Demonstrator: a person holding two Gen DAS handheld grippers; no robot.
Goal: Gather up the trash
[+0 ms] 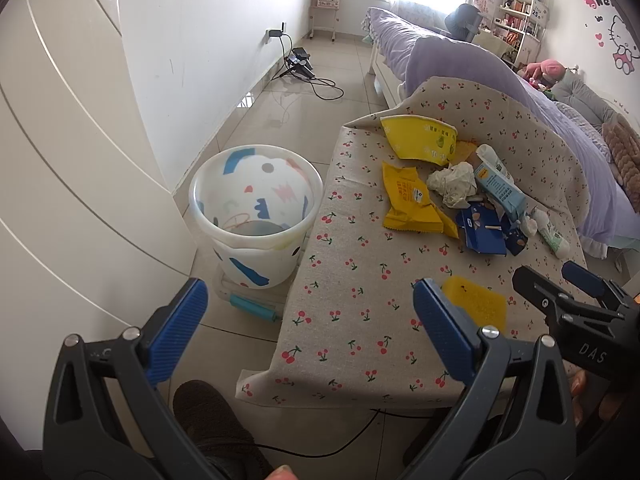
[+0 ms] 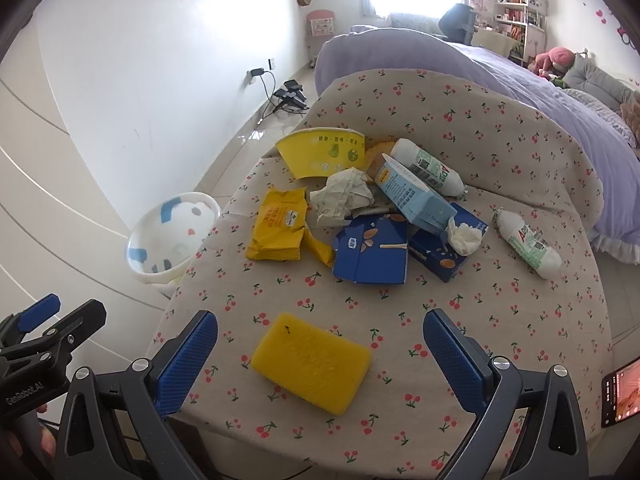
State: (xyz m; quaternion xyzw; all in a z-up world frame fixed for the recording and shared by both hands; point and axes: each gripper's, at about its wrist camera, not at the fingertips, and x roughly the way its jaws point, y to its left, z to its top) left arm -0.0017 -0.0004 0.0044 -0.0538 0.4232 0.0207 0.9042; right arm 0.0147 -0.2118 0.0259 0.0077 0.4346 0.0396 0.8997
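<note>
Both grippers are hovering at the near edge of the bench [image 2: 500, 320], which is covered in cherry-print cloth. Nothing is being held.

Left gripper [image 1: 310, 326]: jaws are standing wide apart, empty, straddling the bench's near left corner. Right gripper [image 2: 320, 354]: jaws are also standing wide apart, empty, with the yellow sponge [image 2: 311, 362] lying flat on the cloth between and just ahead of them, not touching either pad.

Trash is sitting in a loose pile toward the far middle of the bench:
- flattened yellow paper cup [image 2: 324, 154] at the far left of the pile
- yellow snack wrapper [image 2: 278, 226] on the left, lying flat, with a crumpled paper wad [image 2: 342, 196] just beside it
- light blue carton [image 2: 414, 196] lying tilted over the pile's centre
- two dark blue flattened boxes [image 2: 372, 252] at the near side, one overlapping the other, with a white tissue [image 2: 462, 236] resting on the right one
- two white bottles with green labels: one [image 2: 428, 166] lying behind the carton, the other [image 2: 528, 242] lying apart on the right

White patterned bin [image 1: 256, 208] is standing upright on the floor just beside the bench's left edge; something thin is lying on its bottom, can't tell what.

A phone [image 2: 622, 396] is showing at the right-hand edge of the right wrist view. A bed with a purple cover [image 2: 500, 68] is running behind the bench.
</note>
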